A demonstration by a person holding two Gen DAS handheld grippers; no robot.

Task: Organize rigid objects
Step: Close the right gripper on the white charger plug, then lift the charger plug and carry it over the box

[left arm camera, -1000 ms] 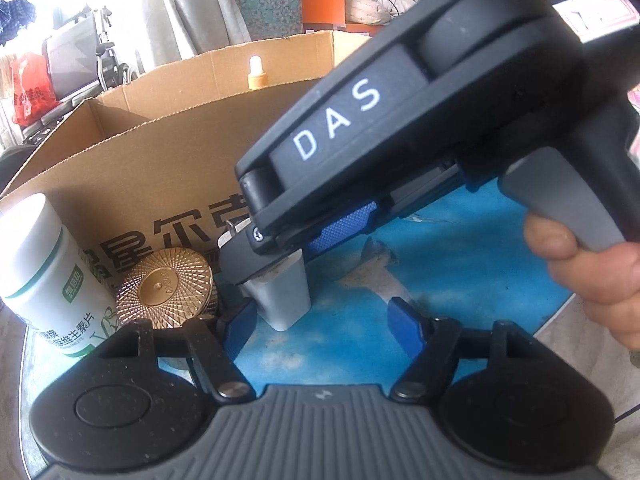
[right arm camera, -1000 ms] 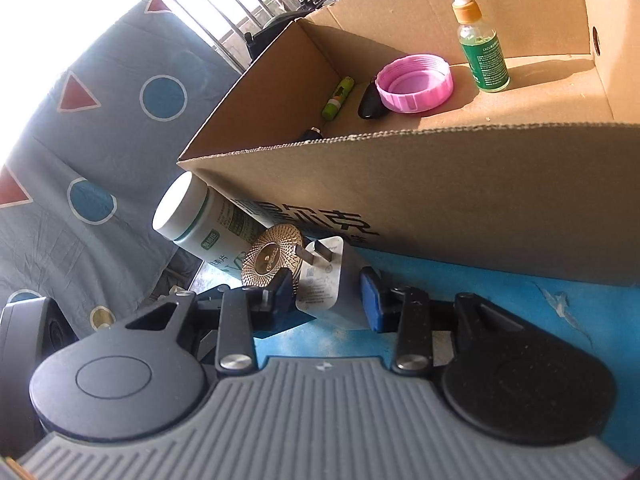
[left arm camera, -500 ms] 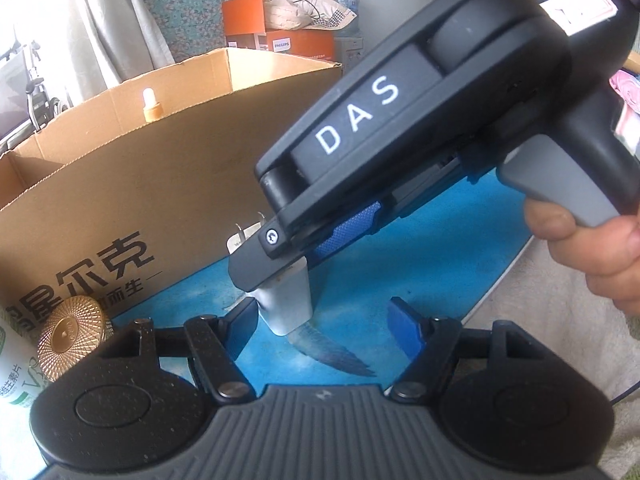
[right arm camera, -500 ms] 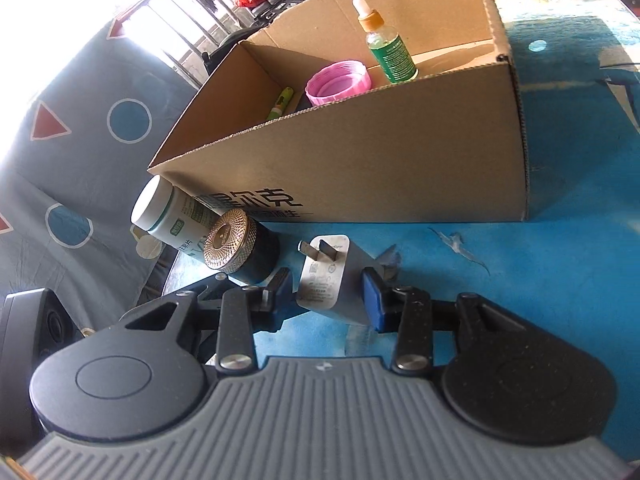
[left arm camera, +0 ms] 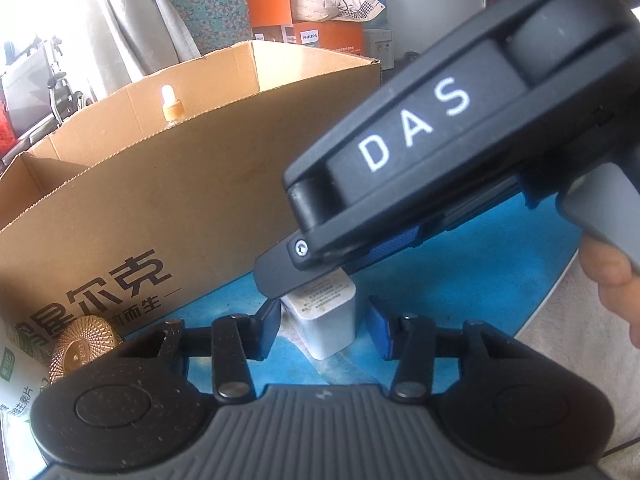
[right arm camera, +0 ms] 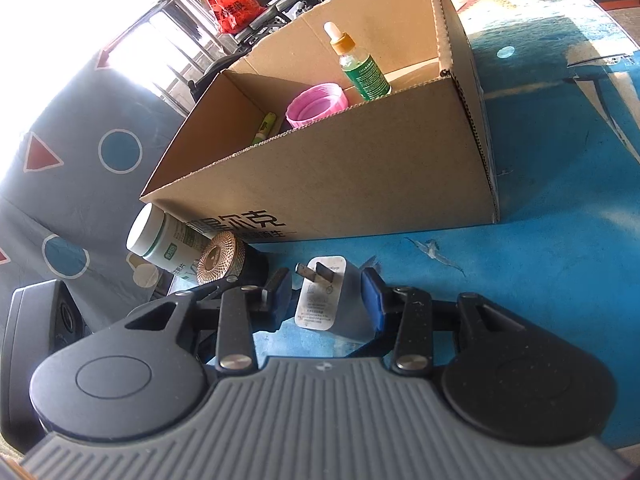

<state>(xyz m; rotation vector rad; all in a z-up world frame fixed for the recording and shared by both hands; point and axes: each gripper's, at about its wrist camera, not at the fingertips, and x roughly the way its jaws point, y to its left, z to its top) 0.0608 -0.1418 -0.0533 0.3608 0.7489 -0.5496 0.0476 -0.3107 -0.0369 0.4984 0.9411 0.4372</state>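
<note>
A white plug adapter (right arm camera: 324,300) with two metal prongs sits between the jaws of my right gripper (right arm camera: 326,294); the right pad touches it, with a small gap at the left pad. The same adapter (left arm camera: 324,316) stands on the blue table between the open fingers of my left gripper (left arm camera: 322,328), partly covered from above by the right gripper's black body (left arm camera: 440,152). The cardboard box (right arm camera: 360,176) behind it holds a green dropper bottle (right arm camera: 362,70), a pink lid (right arm camera: 316,104) and a yellow-green tube (right arm camera: 264,128).
A white supplement bottle (right arm camera: 164,244) lies on its side against the box's left corner, beside a dark jar with a gold patterned lid (right arm camera: 220,256). Both also show in the left wrist view, lid (left arm camera: 82,348). The blue table (right arm camera: 560,240) extends right of the box.
Both grippers have shifted right along the box front with the adapter between them. The gold lid and white bottle now sit further left in both views.
</note>
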